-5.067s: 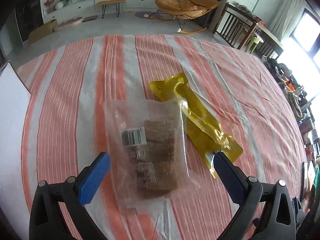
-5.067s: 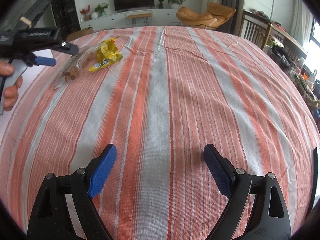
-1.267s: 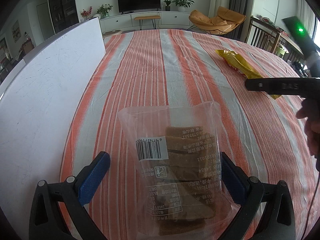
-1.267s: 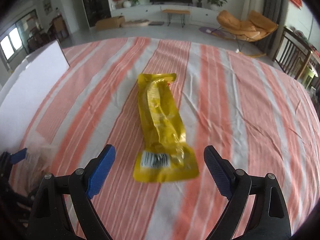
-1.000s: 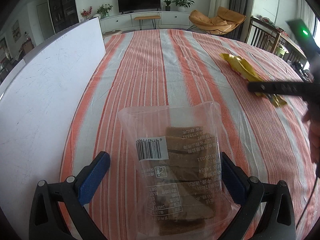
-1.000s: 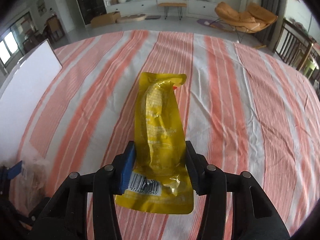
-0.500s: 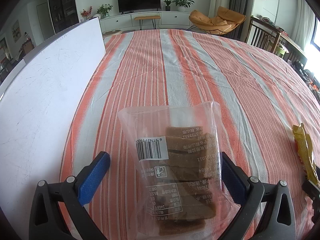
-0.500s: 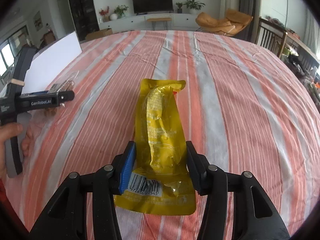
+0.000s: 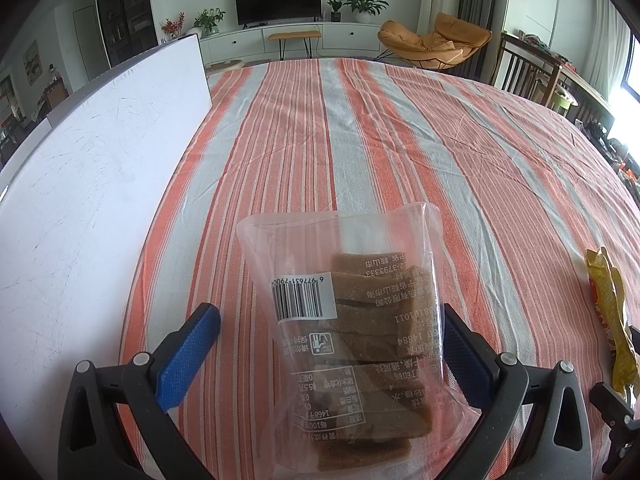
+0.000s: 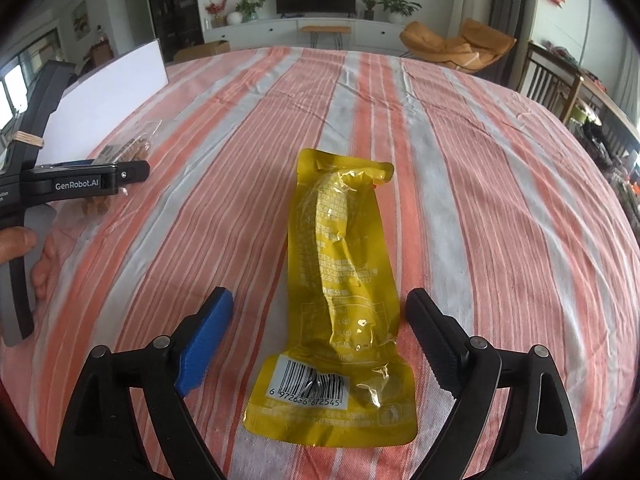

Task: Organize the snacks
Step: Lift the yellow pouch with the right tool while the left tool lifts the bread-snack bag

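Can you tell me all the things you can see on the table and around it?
clear snack bag: one, see-through with brown slabs inside, on the cloth between the left tool's fingers
yellow snack packet: one, yellow, flat on the cloth between the right tool's fingers
tablecloth: one, orange and grey-white stripes, over the whole table
white board: one, white, along the table's left side
television: one, black, far wall
lounge chair: one, orange-brown, behind the table
left tool: one, black with blue pads, open
right tool: one, black with blue pads, open
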`<state>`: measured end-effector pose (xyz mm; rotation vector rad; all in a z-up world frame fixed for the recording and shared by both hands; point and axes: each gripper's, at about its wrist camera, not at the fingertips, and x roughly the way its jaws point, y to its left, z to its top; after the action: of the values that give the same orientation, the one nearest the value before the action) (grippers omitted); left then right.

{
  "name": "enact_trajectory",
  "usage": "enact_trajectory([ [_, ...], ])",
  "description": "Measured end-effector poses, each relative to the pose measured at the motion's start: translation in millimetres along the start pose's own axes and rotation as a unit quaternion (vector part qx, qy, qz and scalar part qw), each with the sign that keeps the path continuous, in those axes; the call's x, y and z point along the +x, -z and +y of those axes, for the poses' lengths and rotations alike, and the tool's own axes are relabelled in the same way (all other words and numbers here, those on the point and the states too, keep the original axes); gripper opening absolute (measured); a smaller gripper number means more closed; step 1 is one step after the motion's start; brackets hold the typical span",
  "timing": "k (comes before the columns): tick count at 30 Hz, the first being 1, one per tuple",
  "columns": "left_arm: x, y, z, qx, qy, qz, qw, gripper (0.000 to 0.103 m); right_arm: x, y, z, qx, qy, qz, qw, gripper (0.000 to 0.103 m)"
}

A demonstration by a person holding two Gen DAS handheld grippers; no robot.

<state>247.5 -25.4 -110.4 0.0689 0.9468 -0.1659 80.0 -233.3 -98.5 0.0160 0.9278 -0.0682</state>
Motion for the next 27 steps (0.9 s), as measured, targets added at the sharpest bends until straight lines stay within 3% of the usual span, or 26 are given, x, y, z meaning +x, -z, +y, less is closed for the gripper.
enact_trajectory([
  [14, 0.3, 0.6, -0.7, 0.014, 0.010, 0.013, 0.9998, 0.103, 1.5, -0.9, 0.4, 0.003, -0.003, 0.004, 1.000, 0.094],
  [18, 3.3, -5.4, -7.7, 0.050, 0.033, 0.076, 0.9953, 0.103, 14.6, -25.8, -0.5, -0.002, -0.017, 0.098, 0.995, 0.094],
  [20, -1.4, -3.6, -12.5, 0.065, 0.044, 0.075, 0.9941, 0.092, 19.9, -38.3, -2.6, 0.005, -0.048, 0.111, 0.993, 0.091],
  [21, -7.1, -2.2, -15.3, 0.076, 0.047, 0.062, 0.9941, 0.068, 22.5, -43.1, -4.2, 0.012, -0.054, 0.109, 0.993, 0.090],
  [22, -11.4, -1.0, -17.7, 0.085, 0.047, 0.053, 0.9938, 0.052, 24.8, -46.1, -5.2, 0.015, -0.053, 0.106, 0.993, 0.081],
  [23, -14.0, -0.4, -18.5, 0.086, 0.050, 0.050, 0.9938, 0.050, 24.4, -47.9, -5.2, 0.011, -0.038, 0.101, 0.994, 0.047],
  [24, -16.7, 1.3, -17.6, 0.082, 0.056, 0.048, 0.9939, 0.048, 21.2, -48.7, -6.2, 0.008, -0.022, 0.095, 0.995, 0.050],
  [27, -33.2, 9.9, -15.9, 0.064, 0.081, 0.031, 0.9942, 0.047, 9.3, -42.1, -15.4, 0.063, -0.084, 0.094, 0.990, 0.049],
])
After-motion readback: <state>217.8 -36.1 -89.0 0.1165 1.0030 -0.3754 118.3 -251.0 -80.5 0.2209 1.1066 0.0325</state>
